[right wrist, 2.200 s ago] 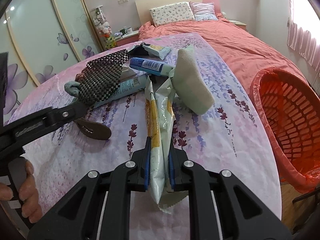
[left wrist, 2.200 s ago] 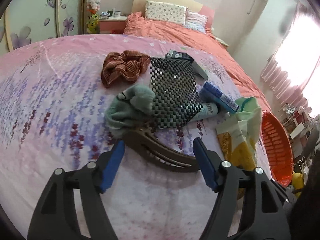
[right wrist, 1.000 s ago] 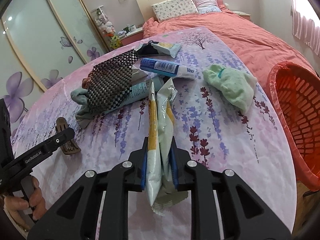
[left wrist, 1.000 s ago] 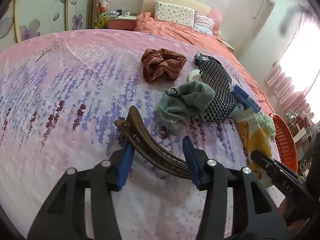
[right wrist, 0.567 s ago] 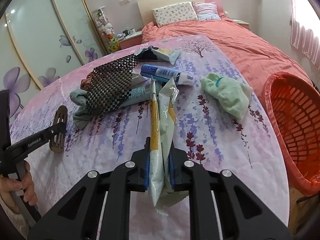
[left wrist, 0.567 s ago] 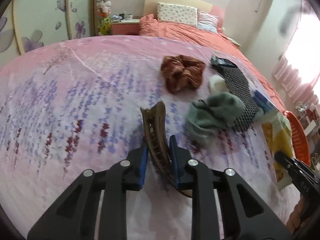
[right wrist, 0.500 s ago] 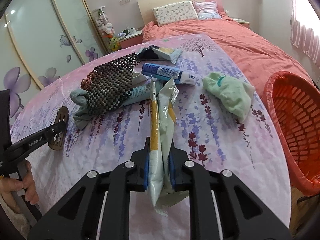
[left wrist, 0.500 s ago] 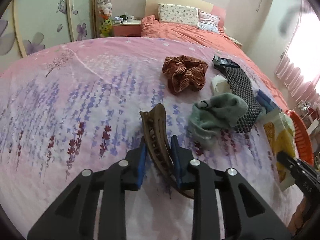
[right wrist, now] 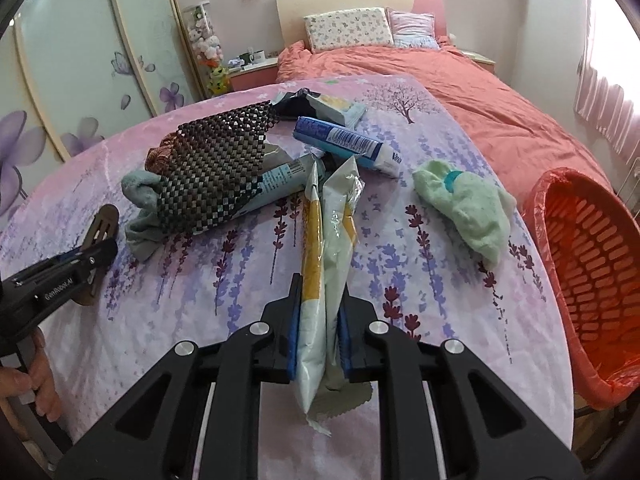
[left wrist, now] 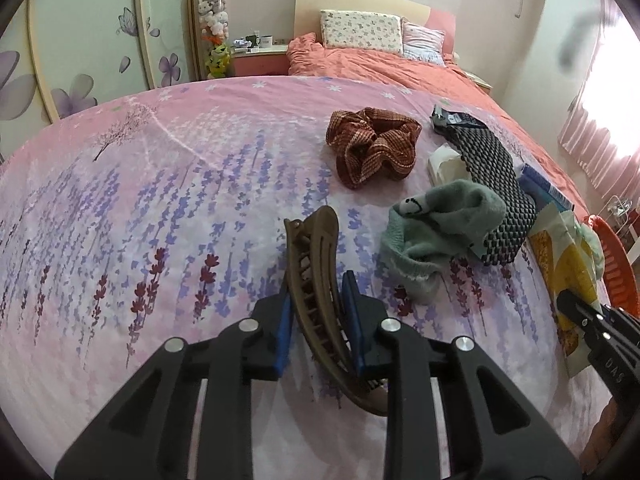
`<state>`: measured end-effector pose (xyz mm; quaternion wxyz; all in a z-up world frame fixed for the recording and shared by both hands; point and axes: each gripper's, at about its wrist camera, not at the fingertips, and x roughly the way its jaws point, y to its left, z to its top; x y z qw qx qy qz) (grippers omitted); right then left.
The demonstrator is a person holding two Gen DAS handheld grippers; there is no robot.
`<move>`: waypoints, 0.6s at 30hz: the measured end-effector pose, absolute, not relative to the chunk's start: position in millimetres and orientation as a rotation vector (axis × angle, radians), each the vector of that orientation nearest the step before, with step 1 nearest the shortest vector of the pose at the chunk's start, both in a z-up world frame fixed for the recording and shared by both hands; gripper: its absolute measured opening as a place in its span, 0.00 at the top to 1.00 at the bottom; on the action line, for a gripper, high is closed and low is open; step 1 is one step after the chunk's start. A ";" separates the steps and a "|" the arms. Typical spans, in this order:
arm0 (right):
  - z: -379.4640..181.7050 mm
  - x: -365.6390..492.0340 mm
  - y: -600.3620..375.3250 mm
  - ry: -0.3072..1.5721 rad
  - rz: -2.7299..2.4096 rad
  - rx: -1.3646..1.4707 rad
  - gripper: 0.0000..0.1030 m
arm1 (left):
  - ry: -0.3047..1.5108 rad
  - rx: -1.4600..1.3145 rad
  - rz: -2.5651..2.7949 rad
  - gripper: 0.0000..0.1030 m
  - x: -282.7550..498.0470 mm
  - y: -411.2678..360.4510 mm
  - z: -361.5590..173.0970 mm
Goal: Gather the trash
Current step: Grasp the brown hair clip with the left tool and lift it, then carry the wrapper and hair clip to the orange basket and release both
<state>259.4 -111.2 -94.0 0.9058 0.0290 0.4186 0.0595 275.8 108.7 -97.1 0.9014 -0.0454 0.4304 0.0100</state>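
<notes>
A brown hair clip [left wrist: 316,248] lies lengthwise between the blue pads of my left gripper [left wrist: 316,292], which is shut on it just above the lavender-print cloth. The right wrist view shows that clip [right wrist: 105,216] at the left edge, held by the left gripper [right wrist: 100,256]. My right gripper [right wrist: 320,300] is shut on a crumpled white and yellow snack wrapper [right wrist: 328,224], whose far end rests on the cloth. An orange basket [right wrist: 580,248] with a red liner stands off the table's right edge. The wrapper [left wrist: 568,256] and the right gripper [left wrist: 568,300] also show at the right of the left wrist view.
On the cloth lie a rust scrunchie [left wrist: 372,148], a grey-green sock [left wrist: 440,224], a black mesh mat [left wrist: 496,184], a blue tube [right wrist: 344,144], a dark packet [right wrist: 320,106] and a pale green sock [right wrist: 468,204]. A coral bed [right wrist: 440,92] stands behind.
My left jaws have shut on the hair clip, which now points along the fingers. The right gripper kept hold of the wrapper. The pale green sock now lies apart from it.
</notes>
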 end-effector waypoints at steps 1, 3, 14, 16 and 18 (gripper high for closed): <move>-94.2 259.2 -108.5 0.866 0.121 0.044 0.85 | 0.890 -0.096 0.020 0.75 275.8 109.2 -97.4; -95.4 259.7 -104.8 0.874 0.122 0.026 0.85 | 0.890 -0.100 0.018 0.75 275.8 111.0 -97.6; -96.6 260.0 -113.7 0.885 0.144 0.080 0.85 | 0.887 -0.128 0.011 0.75 271.5 120.2 -96.6; -96.6 259.9 -114.8 0.885 0.148 0.088 0.85 | 0.887 -0.129 0.011 0.75 271.4 120.3 -96.4; -96.7 259.8 -117.4 0.885 0.157 0.107 0.85 | 0.887 -0.132 0.009 0.75 271.4 119.6 -96.3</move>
